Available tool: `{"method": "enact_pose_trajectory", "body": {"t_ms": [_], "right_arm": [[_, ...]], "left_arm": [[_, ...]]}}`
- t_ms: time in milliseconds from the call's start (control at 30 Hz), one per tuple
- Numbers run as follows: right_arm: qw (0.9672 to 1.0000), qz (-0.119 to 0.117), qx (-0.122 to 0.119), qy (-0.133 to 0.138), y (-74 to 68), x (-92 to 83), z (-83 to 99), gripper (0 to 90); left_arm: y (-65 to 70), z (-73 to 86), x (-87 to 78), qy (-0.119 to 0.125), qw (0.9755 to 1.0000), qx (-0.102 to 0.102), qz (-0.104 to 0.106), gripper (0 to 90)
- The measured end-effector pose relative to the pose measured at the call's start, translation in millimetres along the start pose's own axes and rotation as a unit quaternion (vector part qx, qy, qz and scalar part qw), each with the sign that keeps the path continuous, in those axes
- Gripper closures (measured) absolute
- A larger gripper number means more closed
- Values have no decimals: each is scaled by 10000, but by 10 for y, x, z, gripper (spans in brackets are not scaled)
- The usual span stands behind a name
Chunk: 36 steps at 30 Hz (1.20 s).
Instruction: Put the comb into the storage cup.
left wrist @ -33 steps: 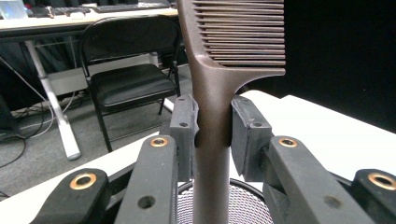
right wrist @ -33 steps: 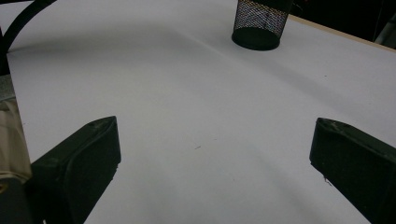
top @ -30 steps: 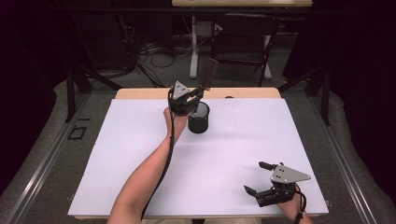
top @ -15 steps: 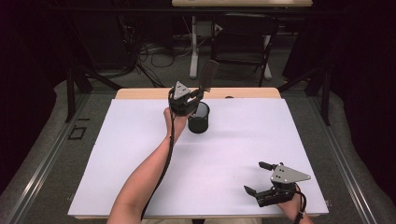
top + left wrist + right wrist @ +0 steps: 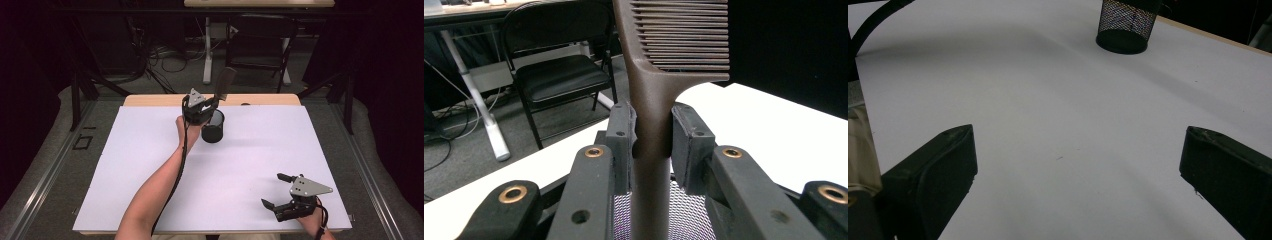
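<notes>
A dark brown comb stands upright in my left gripper, which is shut on its handle; the comb's teeth rise above the pads. The handle's lower end reaches down into a black mesh cup that sits on the white table near its far edge. My right gripper rests low over the table's near right corner, jaws open with nothing between them. From there the mesh cup stands far off across bare white table.
A black folding chair and a white table leg stand on the grey floor beyond the table's far wooden edge. Cables lie on the floor there. The left forearm crosses the table's middle.
</notes>
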State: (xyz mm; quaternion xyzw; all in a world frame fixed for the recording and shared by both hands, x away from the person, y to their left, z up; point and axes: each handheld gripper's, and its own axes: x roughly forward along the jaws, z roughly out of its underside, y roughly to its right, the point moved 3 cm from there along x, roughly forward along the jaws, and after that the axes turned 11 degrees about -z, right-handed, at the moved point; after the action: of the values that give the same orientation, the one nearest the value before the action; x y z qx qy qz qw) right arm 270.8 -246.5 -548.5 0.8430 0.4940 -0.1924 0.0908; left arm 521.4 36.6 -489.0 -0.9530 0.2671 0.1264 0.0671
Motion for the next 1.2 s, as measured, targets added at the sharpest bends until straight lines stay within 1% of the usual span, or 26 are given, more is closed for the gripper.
{"method": "enact_pose_trajectory", "body": {"t_ms": [100, 233, 333, 367, 500, 600, 700, 933, 1200], "right_arm": [[10000, -6, 7, -13, 0, 1, 0, 15], [10000, -14, 5, -14, -3, 4, 0, 15], [10000, -11, 2, -11, -1, 2, 0, 16], [10000, -9, -4, -9, -2, 1, -1, 16], [10000, -8, -9, -5, -1, 2, -2, 16], [10000, -10, -16, -6, -3, 2, -3, 16], [10000, -8, -15, -6, -4, 0, -2, 16], [10000, -17, 4, -9, -6, 3, -2, 16], [10000, -15, 14, -13, -4, 6, -1, 16]], "left_arm": [[1, 18, 1, -55, 10000, 30, 6, 724], [-2, 45, 12, -91, 10000, 12, 5, 724], [4, 54, 18, -130, 9999, 46, -5, 724], [12, 61, 21, -146, 9999, 87, 4, 724], [23, 83, 25, -194, 9997, 118, 16, 724], [27, 92, 29, -212, 9997, 104, 45, 724], [28, 109, 26, -268, 9995, 158, 45, 724], [39, 164, 25, -313, 9994, 110, 86, 723], [30, 172, 18, -329, 9993, 161, 67, 723]]}}
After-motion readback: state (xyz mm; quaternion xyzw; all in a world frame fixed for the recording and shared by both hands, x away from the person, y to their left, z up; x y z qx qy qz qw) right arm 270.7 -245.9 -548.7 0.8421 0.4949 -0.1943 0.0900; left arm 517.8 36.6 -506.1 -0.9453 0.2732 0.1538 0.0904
